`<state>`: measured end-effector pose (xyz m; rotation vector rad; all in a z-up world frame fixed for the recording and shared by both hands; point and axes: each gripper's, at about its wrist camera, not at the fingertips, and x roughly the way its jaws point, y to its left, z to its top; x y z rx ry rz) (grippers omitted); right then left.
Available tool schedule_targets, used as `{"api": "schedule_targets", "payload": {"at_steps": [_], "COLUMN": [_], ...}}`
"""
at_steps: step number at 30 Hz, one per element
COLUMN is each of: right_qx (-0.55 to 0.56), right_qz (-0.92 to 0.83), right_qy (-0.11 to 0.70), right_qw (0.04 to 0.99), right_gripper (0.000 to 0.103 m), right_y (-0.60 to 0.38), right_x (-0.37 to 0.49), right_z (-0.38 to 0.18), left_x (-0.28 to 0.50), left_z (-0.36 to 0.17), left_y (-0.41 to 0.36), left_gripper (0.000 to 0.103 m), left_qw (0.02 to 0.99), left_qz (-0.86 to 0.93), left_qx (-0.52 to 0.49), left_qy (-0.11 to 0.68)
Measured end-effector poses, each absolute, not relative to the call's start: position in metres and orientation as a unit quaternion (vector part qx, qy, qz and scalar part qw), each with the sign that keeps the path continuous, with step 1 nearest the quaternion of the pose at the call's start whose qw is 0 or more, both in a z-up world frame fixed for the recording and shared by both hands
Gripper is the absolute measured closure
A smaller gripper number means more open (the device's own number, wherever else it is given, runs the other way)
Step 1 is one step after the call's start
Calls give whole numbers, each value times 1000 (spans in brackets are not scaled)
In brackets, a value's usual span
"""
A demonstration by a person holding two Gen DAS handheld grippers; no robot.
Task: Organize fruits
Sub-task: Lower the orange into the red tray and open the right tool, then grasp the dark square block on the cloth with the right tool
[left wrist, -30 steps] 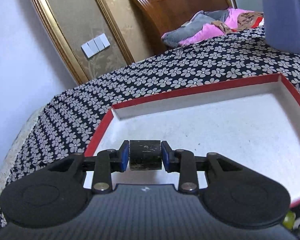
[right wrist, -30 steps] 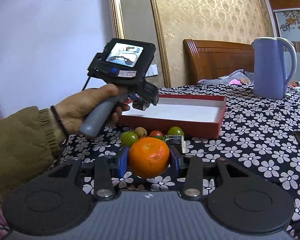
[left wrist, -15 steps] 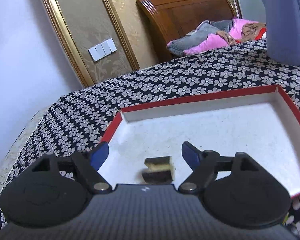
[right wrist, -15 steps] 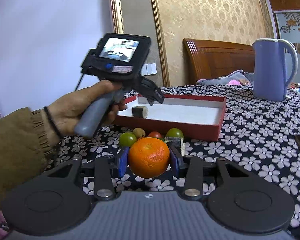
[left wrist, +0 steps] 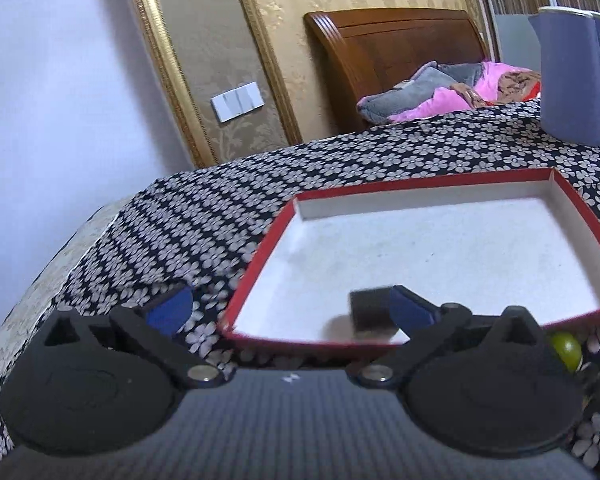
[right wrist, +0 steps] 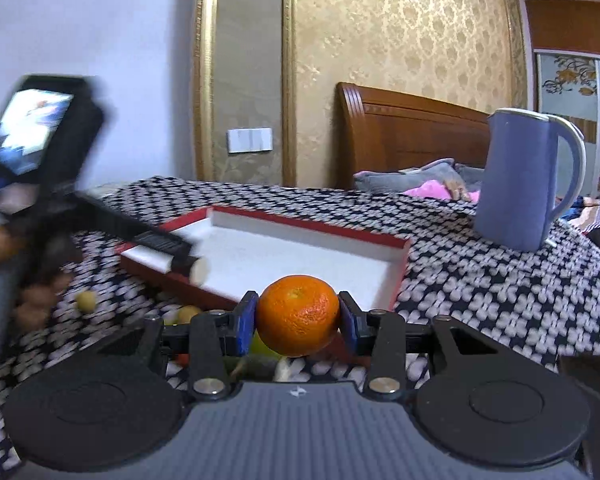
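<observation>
A red box (left wrist: 580,204) with a white floor lies on the flowered cloth; it also shows in the right wrist view (right wrist: 400,268). A dark sugarcane piece (left wrist: 370,314) lies in its near left corner, also seen in the right wrist view (right wrist: 194,268). My left gripper (left wrist: 290,310) is open and empty, straddling the box's near left corner. My right gripper (right wrist: 298,318) is shut on an orange mandarin (right wrist: 298,314), held just before the box's near wall. Small green and yellow fruits (right wrist: 86,301) lie on the cloth in front of the box.
A blue kettle (right wrist: 524,180) stands on the cloth behind the box to the right, also in the left wrist view (left wrist: 576,80). A green fruit (left wrist: 566,350) lies by the box's front wall. A wooden headboard and bedding stand behind the table.
My left gripper opened, dropped the sugarcane piece in the box, then drew back and left. My right gripper moved closer to the box with the mandarin.
</observation>
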<state>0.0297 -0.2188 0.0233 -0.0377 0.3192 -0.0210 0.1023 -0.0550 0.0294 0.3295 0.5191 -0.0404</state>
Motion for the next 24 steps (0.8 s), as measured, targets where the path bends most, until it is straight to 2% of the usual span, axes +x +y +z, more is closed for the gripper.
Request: {"api": "schedule_targets", "payload": {"at_steps": [9,18,21,22,24], "right_qx": [10,20,21,25,25], "right_qz": [-19,-54,-57,-54,-51], "right_qy": [203,256,253,248,229], "right_qw": [979,965,966,967,972], "right_gripper": [61,59,54,48,47], "right_y": [-238,-249,-248,-248,-247], "right_x": [107,168,163,157,137], "right_z": [32,16,16,18,23], "left_x": [79,55,51,50,50], "left_z": [14,5,3,3,1], "left_y": [-18,41,57,63,74], "left_gripper": [0,0,0,0,0], "left_qw": [953,958,960,959,958], "left_qz": [15,15,26,29,27], "left_qx": [152,63,45,37,20], "left_qy": [262,278,276,278,284]}}
